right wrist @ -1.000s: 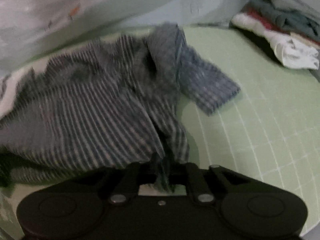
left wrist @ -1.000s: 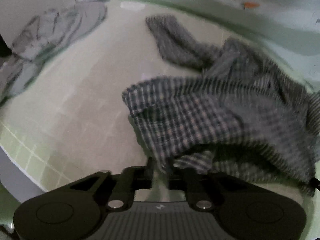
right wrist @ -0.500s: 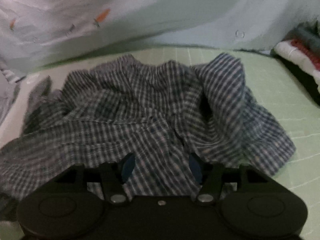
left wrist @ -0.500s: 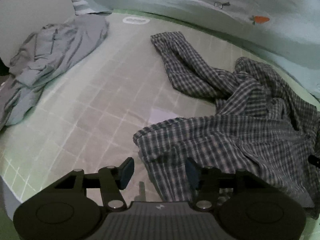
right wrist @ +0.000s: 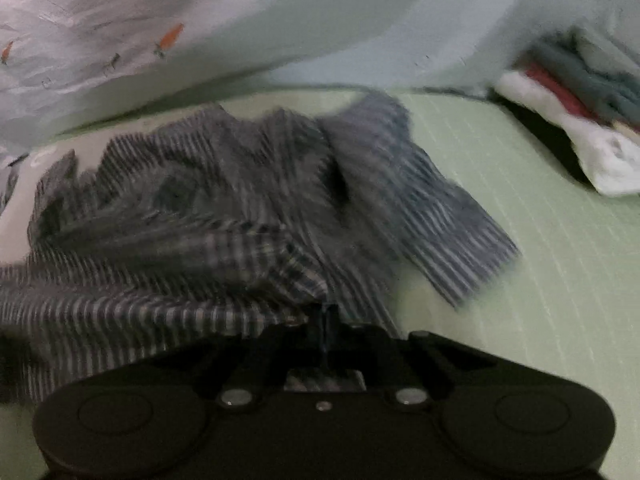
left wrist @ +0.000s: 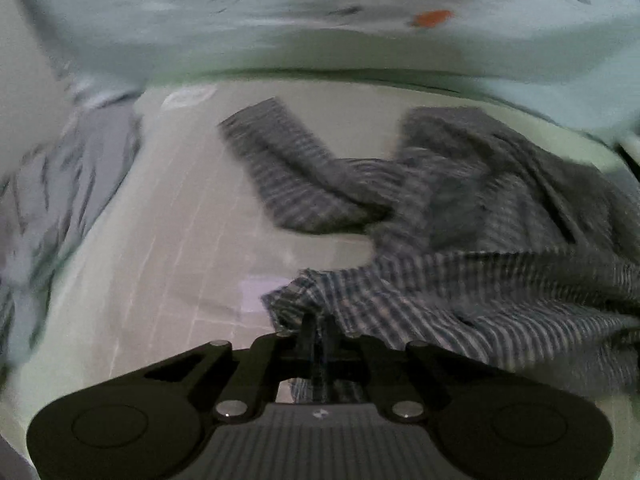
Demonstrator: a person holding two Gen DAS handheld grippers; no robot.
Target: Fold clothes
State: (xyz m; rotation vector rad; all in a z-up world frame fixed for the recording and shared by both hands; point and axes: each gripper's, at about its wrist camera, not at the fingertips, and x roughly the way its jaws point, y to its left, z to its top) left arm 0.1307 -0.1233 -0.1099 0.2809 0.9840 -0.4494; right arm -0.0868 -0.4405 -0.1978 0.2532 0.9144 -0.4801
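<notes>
A blue-and-white checked shirt (left wrist: 460, 240) lies crumpled on the pale green gridded mat (left wrist: 168, 248), one sleeve (left wrist: 280, 160) stretched toward the far left. My left gripper (left wrist: 318, 326) is shut on the shirt's near edge, with cloth bunched between its fingers. In the right wrist view the same checked shirt (right wrist: 208, 208) spreads to the left, its other sleeve (right wrist: 448, 232) reaching right over the mat (right wrist: 540, 240). My right gripper (right wrist: 326, 316) is shut on a fold of the shirt's near hem. Both views are blurred by motion.
A crumpled grey garment (left wrist: 60, 184) lies at the mat's left edge. A stack of folded clothes (right wrist: 580, 120), white, red and teal, sits at the far right. A pale printed bedsheet (right wrist: 280, 20) rises behind the mat. A white label (left wrist: 188, 96) marks the mat's far side.
Half a second ago both grippers stood open over the shirt's near edge. Both have since shut on the cloth and the shirt is moving, blurring the views.
</notes>
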